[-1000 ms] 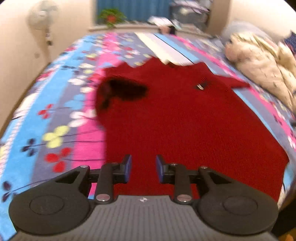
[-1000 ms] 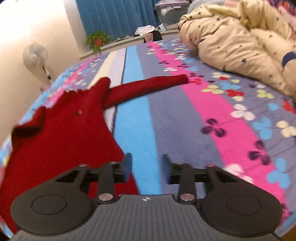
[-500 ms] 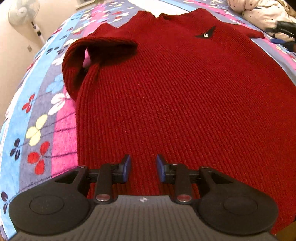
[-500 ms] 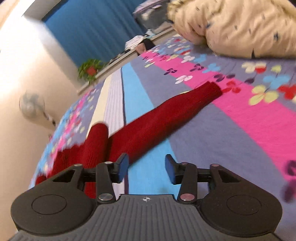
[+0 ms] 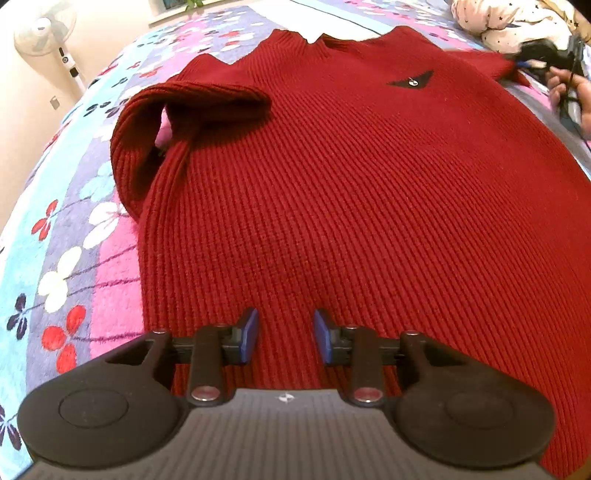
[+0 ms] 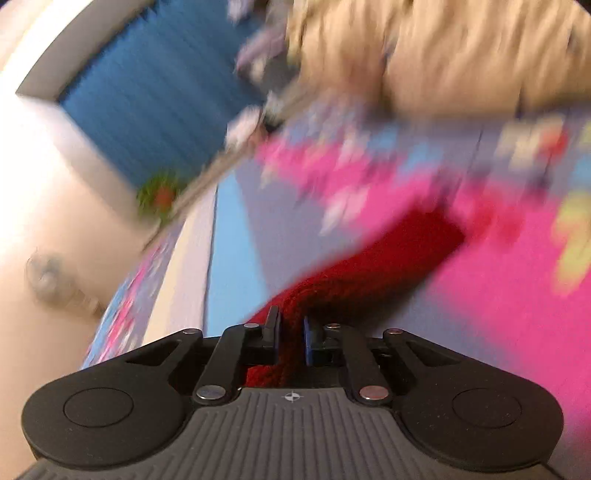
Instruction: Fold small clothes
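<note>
A dark red knit sweater (image 5: 351, 192) lies flat on the flowered bedspread (image 5: 74, 236), neck away from me, with a small black triangle badge (image 5: 410, 80) on the chest. Its left sleeve (image 5: 192, 107) is folded over onto the body. My left gripper (image 5: 285, 334) is open, just above the sweater's lower part. My right gripper (image 6: 290, 339) is shut on the sweater's right sleeve (image 6: 369, 273), which runs from the jaws out over the bed; this view is motion-blurred. The right gripper and the hand holding it also show at the far right of the left wrist view (image 5: 546, 55).
A beige star-print duvet (image 6: 443, 55) is heaped at the right side of the bed and shows in the left wrist view too (image 5: 495, 18). A standing fan (image 5: 48, 33) is by the left wall. Blue curtains (image 6: 155, 99) and a potted plant (image 6: 160, 195) are at the far end.
My right gripper has closed on the right sleeve and is moving fast. My left gripper has come a little lower and closer over the sweater, still open.
</note>
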The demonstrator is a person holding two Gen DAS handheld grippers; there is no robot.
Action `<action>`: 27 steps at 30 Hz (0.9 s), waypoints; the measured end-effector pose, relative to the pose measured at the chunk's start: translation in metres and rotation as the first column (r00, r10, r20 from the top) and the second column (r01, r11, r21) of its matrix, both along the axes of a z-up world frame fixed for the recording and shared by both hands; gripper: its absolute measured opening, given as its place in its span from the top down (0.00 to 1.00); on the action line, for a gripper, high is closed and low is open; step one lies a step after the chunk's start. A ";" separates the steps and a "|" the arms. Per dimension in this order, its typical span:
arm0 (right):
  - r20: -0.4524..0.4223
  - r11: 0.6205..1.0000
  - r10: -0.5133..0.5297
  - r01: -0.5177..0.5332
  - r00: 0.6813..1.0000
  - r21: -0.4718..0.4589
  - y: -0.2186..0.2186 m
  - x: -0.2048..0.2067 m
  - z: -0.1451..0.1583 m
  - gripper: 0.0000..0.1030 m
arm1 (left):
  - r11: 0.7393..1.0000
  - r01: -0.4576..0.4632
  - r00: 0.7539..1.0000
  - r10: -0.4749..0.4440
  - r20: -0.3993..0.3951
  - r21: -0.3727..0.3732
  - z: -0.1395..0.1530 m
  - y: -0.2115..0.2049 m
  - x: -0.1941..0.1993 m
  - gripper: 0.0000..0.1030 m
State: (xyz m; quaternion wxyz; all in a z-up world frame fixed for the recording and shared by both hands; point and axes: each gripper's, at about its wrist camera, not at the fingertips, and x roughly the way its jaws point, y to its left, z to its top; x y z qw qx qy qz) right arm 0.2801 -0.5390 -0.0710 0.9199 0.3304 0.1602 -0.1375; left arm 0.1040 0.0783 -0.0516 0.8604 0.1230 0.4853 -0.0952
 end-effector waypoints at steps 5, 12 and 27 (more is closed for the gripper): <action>-0.148 0.960 -0.279 0.280 0.949 -0.015 -0.082 -0.025 -0.012 0.89 | 1.000 0.004 1.000 -0.004 0.003 -0.001 -0.002 0.002 0.005 0.64; -0.222 0.929 -0.354 0.313 0.909 -0.200 -0.063 -0.043 0.003 0.71 | 0.999 -0.023 1.000 0.023 -0.003 -0.027 0.003 0.006 0.007 0.62; -0.467 0.730 0.582 -0.680 0.666 -0.059 0.137 -0.147 0.015 0.34 | 0.976 -0.129 0.987 0.144 0.076 -0.176 0.041 0.040 -0.006 0.62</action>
